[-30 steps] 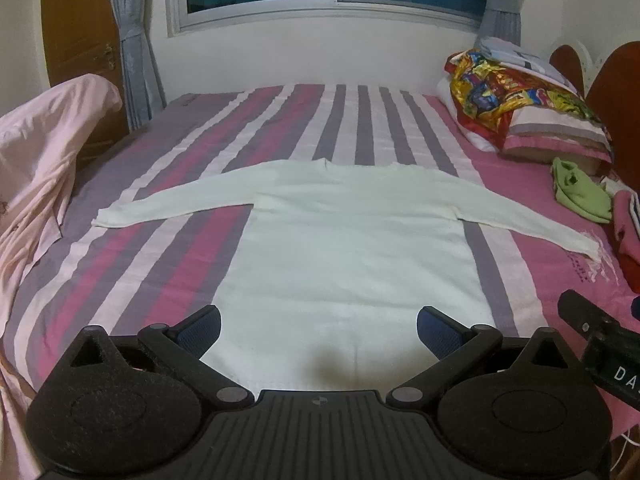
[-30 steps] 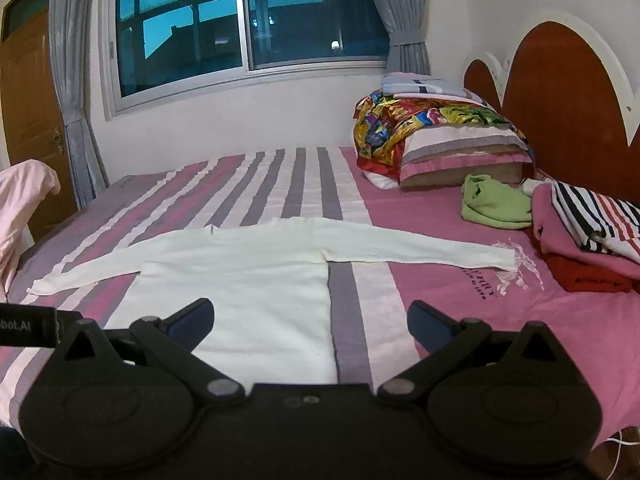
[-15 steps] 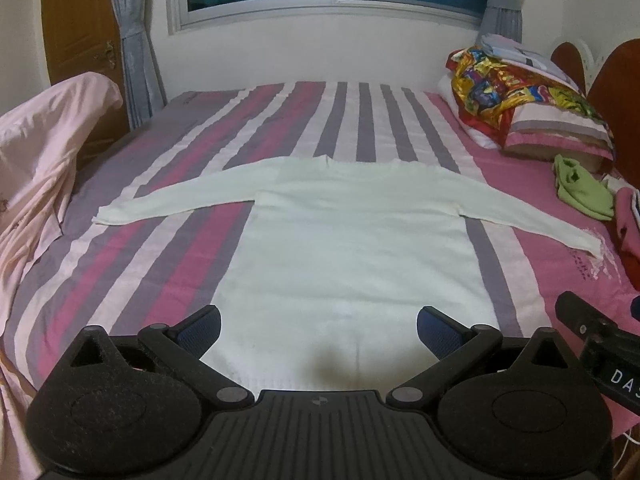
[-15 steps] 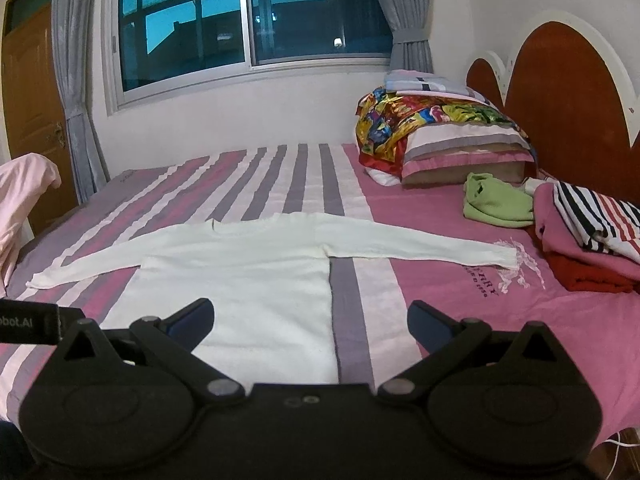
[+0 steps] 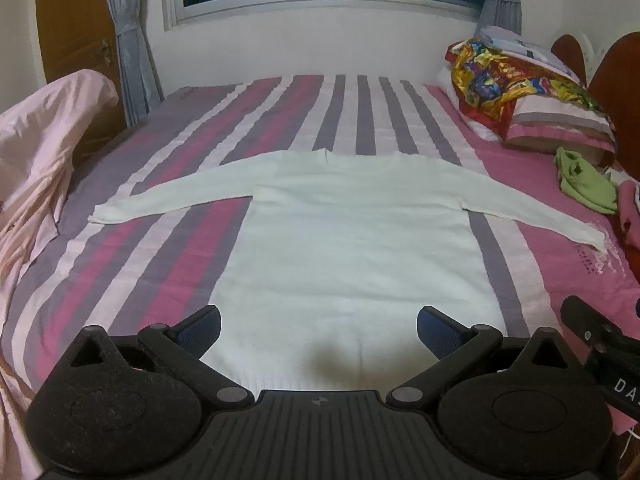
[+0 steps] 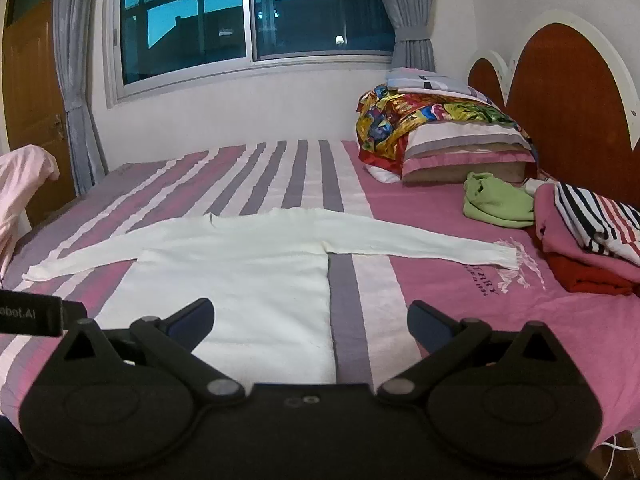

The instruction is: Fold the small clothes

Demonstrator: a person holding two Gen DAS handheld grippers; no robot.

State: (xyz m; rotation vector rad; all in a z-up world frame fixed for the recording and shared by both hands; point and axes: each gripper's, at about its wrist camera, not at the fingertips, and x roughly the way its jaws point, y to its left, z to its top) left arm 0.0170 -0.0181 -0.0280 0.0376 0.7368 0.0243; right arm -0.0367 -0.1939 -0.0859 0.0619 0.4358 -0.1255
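The left claw (image 5: 319, 330) and right claw (image 6: 311, 322) are held spread apart and empty above the near hem of the white sweater (image 5: 356, 248), which is laid flat, sleeves outstretched, on the striped bed (image 5: 168, 248).

From my remote station I saw a striped bedspread (image 6: 304, 168) as the reference surface. At its head end stood a red-brown headboard (image 6: 568, 92), with stacked pillows (image 6: 452, 136) beside it. A green garment (image 6: 496, 200) lay just in front of the pillows. A pink sheet (image 5: 36, 160) hung at the bedspread's opposite side. A window (image 6: 248, 20) sat beyond.
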